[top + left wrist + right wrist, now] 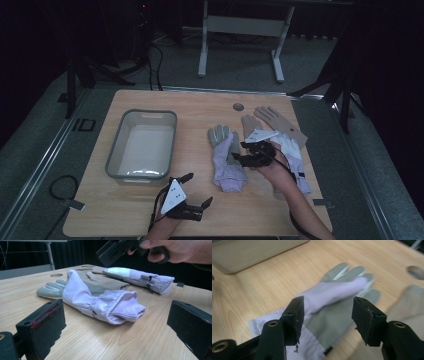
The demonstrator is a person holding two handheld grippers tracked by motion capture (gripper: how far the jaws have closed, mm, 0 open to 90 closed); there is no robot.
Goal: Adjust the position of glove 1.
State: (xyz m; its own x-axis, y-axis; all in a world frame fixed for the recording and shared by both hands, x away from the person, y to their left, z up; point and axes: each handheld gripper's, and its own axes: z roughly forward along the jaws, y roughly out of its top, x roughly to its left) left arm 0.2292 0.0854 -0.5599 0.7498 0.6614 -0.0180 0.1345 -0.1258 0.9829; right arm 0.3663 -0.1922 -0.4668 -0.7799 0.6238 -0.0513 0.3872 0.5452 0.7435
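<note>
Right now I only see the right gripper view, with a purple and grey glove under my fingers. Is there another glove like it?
Observer: Yes, a second lilac glove lies just right of your glove.
Operator: Where's my other gripper?
Observer: The left gripper sits near the front edge of the table, fingers open and holding nothing.
Operator: Is anything in the box?
Observer: No, the grey bin looks empty from the high view.

A: Where's open wooden counter (200, 107)?
B: Between the grey plastic bin (142, 145) and the lilac-and-grey glove (226, 160).
A: Rightward?
B: Blocked: tan glove (280, 122), second lilac glove (296, 160) lie close together.
</note>
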